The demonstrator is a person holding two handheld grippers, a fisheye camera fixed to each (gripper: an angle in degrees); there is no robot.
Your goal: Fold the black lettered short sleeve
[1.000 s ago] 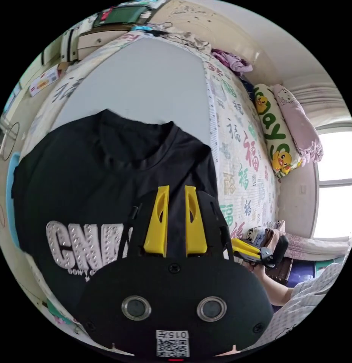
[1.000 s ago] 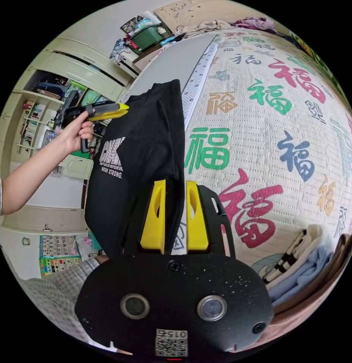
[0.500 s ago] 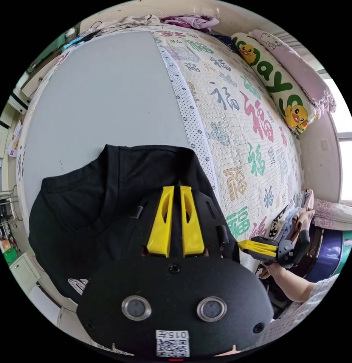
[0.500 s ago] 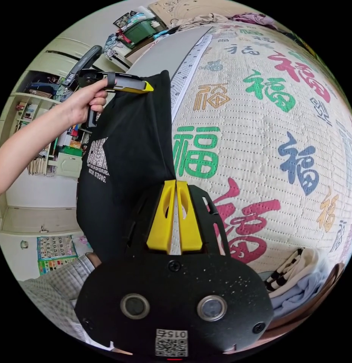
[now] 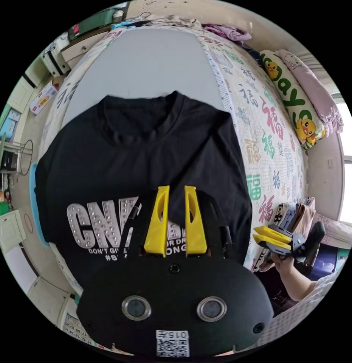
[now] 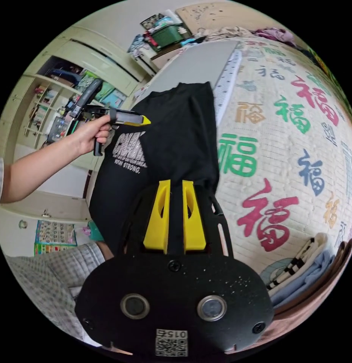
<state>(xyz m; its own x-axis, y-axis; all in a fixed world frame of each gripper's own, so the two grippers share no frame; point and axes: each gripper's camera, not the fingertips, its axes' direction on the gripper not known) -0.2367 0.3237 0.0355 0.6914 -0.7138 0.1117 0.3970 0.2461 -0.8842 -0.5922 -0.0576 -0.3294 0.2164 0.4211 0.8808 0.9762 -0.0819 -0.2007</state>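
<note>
The black short sleeve shirt (image 5: 145,151) lies face up on a grey board (image 5: 153,64), collar at the far side, its silver lettering (image 5: 96,227) near me. My left gripper (image 5: 176,188) hovers over the lettering with its jaws apart and nothing pinched. In the right gripper view the shirt (image 6: 176,136) drapes toward the bed's edge. My right gripper (image 6: 176,182) is open over its near corner. The left gripper (image 6: 147,121), held by a hand, sits above the lettering (image 6: 128,147). The right gripper (image 5: 255,233) also appears open beside the shirt's right edge.
A quilt with coloured characters (image 6: 289,151) covers the bed beside the grey board (image 6: 198,64). Pillows (image 5: 293,98) line the wall. A pile of folded clothes (image 6: 304,261) sits at the near corner. Shelves and cabinets (image 6: 70,98) stand to the left.
Half a second ago both pairs of jaws were pressed together at the shirt's edge. They have since parted, and the shirt lies spread out with its lettering showing.
</note>
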